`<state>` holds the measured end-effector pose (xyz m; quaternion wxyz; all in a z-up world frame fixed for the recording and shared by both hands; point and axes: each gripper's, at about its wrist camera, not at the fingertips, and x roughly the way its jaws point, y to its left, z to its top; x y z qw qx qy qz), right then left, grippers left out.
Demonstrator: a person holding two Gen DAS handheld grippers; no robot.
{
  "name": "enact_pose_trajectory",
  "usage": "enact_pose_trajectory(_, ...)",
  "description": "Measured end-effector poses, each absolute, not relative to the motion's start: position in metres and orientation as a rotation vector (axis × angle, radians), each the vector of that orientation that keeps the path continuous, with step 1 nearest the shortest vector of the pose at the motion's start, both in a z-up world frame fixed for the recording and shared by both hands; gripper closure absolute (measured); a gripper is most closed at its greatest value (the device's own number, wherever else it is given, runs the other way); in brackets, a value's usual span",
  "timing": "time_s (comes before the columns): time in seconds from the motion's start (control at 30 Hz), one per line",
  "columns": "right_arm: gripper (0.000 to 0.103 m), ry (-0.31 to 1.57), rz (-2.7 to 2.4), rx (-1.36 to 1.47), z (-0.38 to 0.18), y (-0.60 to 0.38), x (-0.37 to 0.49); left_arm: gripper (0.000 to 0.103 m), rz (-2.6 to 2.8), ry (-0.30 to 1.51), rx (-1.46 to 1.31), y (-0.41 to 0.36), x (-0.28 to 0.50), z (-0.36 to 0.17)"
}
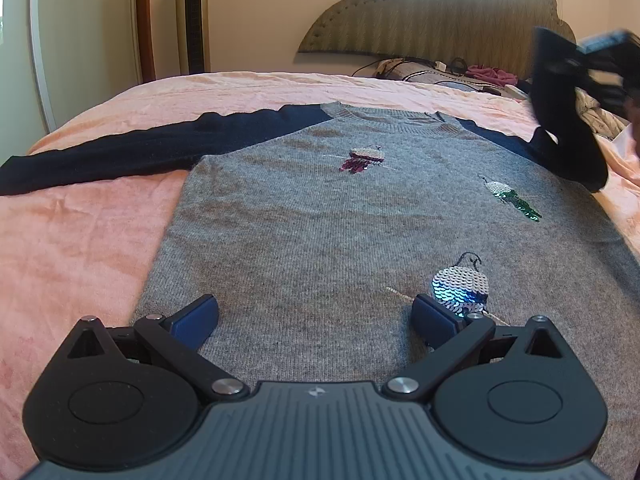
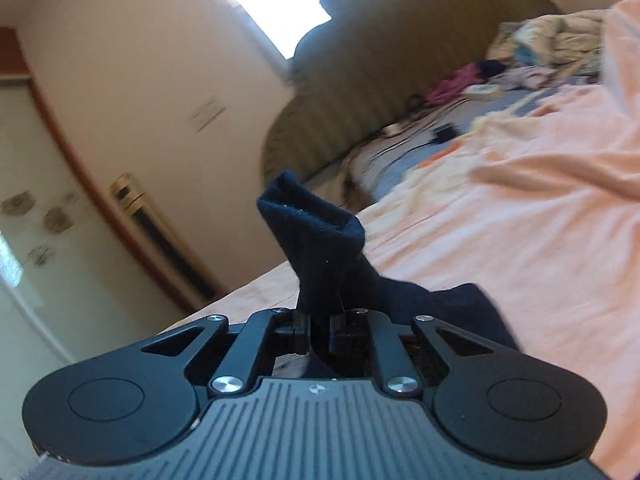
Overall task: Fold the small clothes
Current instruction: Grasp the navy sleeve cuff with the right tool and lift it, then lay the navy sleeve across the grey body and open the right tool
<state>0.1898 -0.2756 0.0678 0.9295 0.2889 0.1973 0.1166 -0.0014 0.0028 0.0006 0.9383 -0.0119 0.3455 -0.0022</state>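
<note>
A small grey sweater [image 1: 320, 216] with navy sleeves and sequin patches lies flat, front up, on the pink bed sheet [image 1: 80, 240]. Its left navy sleeve [image 1: 120, 152] stretches out flat to the left. My left gripper [image 1: 314, 312] is open and empty, low over the sweater's hem. My right gripper [image 2: 320, 330] is shut on the cuff of the right navy sleeve [image 2: 316, 236] and holds it lifted off the bed. In the left wrist view the right gripper [image 1: 592, 68] shows blurred at the upper right with the lifted sleeve [image 1: 568, 136] hanging from it.
A padded headboard [image 1: 440, 20] stands at the far end of the bed. Cables, a pink garment [image 1: 492, 72] and crumpled bedding [image 2: 552, 48] lie near it. A tall gold tower fan [image 1: 193, 16] and a door stand by the wall on the left.
</note>
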Motion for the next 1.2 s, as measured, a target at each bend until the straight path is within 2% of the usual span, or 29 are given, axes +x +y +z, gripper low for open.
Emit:
enact_pose_trajectory(0.1,0.088,0.472,0.318,0.553,0.052,-0.208,0.207,0.0,-0.007,0.705,-0.026,0.003,-0.001,0.001)
enact_pose_trajectory(0.17,0.078,0.552,0.328,0.587,0.035,-0.177,0.213,0.0,-0.01,0.706,-0.024,0.003,-0.002,0.001)
enact_pose_trajectory(0.2,0.052,0.575,0.322,0.597,0.03,-0.168,0.21,0.0,-0.012,0.705,-0.024,0.004,-0.002,0.001)
enact_pose_trajectory(0.23,0.033,0.566,0.314,0.607,0.029,-0.16,0.198,0.0,-0.014,0.705,-0.026,0.005,-0.002,0.001)
enact_pose_trajectory(0.37,0.034,0.547,0.348,0.608,0.025,-0.17,0.146,0.0,-0.039,0.705,-0.038,0.008,-0.003,0.004)
enact_pose_trajectory(0.5,0.031,0.555,0.287,0.557,0.007,-0.208,0.103,0.0,-0.222,0.723,-0.225,0.021,0.013,0.027)
enact_pose_trajectory(0.67,0.029,0.533,0.247,0.629,-0.019,-0.236,0.081,0.0,-0.302,0.762,-0.376,0.015,0.103,0.047)
enact_pose_trajectory(0.73,0.021,0.524,0.255,0.625,-0.02,-0.234,0.081,0.0,-0.246,0.808,-0.418,0.013,0.141,0.037)
enact_pose_trajectory(0.8,0.019,0.523,0.264,0.622,-0.021,-0.232,0.082,0.002,-0.237,0.861,-0.504,0.012,0.172,0.026)
enact_pose_trajectory(0.87,0.016,0.514,0.279,0.64,-0.022,-0.234,0.082,0.021,-0.199,0.885,-0.52,0.006,0.192,0.016)
enact_pose_trajectory(0.93,0.016,0.505,0.287,0.661,-0.022,-0.237,0.082,0.06,-0.118,0.868,-0.407,-0.009,0.2,0.017)
enact_pose_trajectory(1.0,0.016,0.5,0.291,0.67,-0.022,-0.238,0.083,0.08,-0.067,0.876,-0.308,-0.02,0.205,0.017)
enact_pose_trajectory(1.03,0.016,0.499,0.291,0.67,-0.021,-0.237,0.083,0.087,-0.059,0.872,-0.291,-0.02,0.205,0.018)
enact_pose_trajectory(1.07,0.015,0.499,0.292,0.67,-0.021,-0.237,0.083,0.09,-0.059,0.865,-0.294,-0.018,0.205,0.021)
enact_pose_trajectory(1.1,0.015,0.498,0.294,0.671,-0.021,-0.237,0.082,0.1,-0.061,0.848,-0.302,-0.013,0.203,0.028)
enact_pose_trajectory(1.2,0.015,0.497,0.296,0.671,-0.022,-0.237,0.082,0.1,-0.031,0.754,-0.277,0.007,0.198,0.052)
